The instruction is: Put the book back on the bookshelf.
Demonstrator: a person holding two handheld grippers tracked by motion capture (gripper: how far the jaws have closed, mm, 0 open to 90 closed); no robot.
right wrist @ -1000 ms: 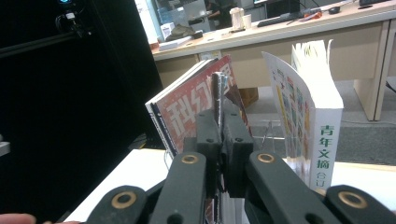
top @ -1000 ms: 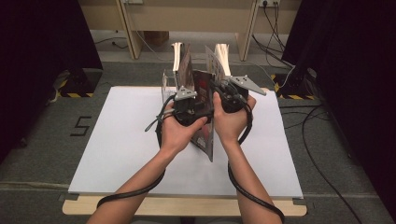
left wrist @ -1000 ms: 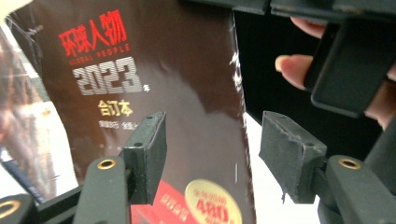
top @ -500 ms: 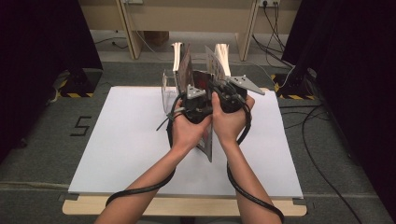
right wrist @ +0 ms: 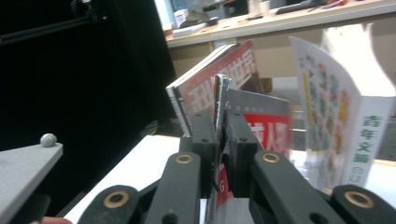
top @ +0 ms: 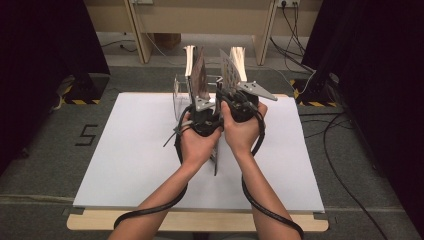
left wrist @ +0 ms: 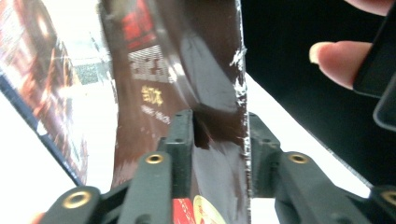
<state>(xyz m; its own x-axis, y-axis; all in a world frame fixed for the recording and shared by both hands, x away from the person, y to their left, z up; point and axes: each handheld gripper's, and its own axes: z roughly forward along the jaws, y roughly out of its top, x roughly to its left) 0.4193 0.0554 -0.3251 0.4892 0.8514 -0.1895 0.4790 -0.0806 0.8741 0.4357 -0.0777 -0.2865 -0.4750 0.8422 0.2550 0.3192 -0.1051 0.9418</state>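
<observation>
From the high view, the left gripper (top: 200,116) had moved closer to the right gripper (top: 243,104) than before. In the left gripper view, its jaws pinched the dark magazine (left wrist: 205,93). In the right gripper view, the jaws clamped probably the same magazine, standing above the table (top: 125,150).

Desk (top: 125,165) bare to L, R & near side of both hands: wide open passage there. Far middle blocked: clear stand (top: 181,95) w/ upright books (top: 200,75), white book (top: 232,67) just beside. Left tool (top: 202,112) & right tool (top: 240,102) sit side by side, touching, no gap betw. them. Cables (top: 150,212) trail off near edge.
</observation>
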